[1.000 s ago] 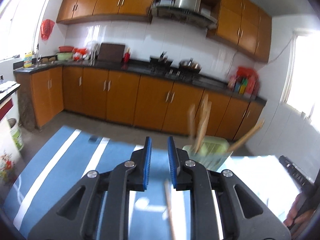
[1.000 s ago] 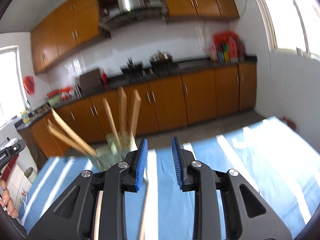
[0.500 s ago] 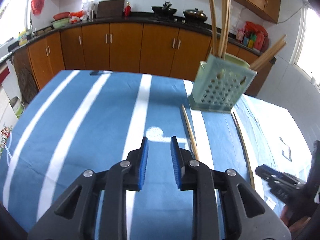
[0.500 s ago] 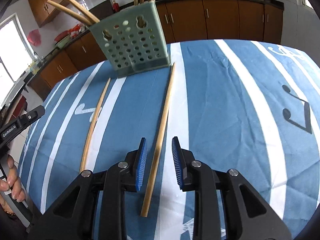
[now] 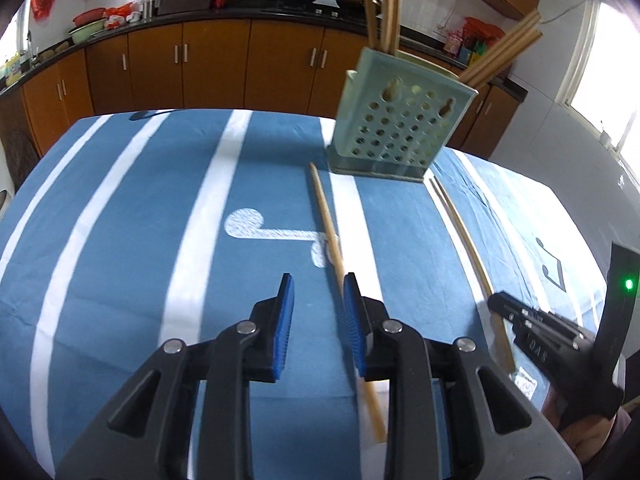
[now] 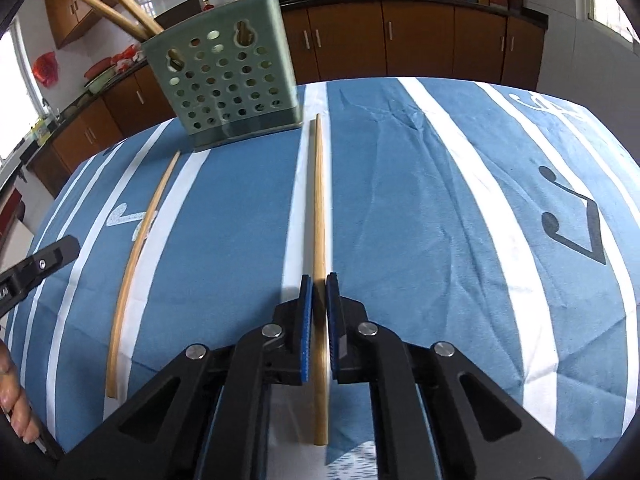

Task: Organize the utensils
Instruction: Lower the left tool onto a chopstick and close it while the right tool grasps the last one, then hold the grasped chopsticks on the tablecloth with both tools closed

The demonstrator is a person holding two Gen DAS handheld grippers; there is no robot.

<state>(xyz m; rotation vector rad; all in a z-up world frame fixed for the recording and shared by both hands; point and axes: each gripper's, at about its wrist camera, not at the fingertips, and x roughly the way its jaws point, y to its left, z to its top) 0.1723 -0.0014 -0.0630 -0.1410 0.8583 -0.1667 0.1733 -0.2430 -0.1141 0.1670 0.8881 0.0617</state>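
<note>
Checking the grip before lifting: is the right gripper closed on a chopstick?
Yes, the right gripper has its blue pads pressed on both sides of the chopstick.

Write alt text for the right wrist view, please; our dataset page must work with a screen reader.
The right claw is shut on a wooden chopstick lying on a blue tablecloth with white stripes. The chopstick's far tip points toward a green perforated utensil holder with more chopsticks standing in it. A second chopstick lies to the left.
</note>
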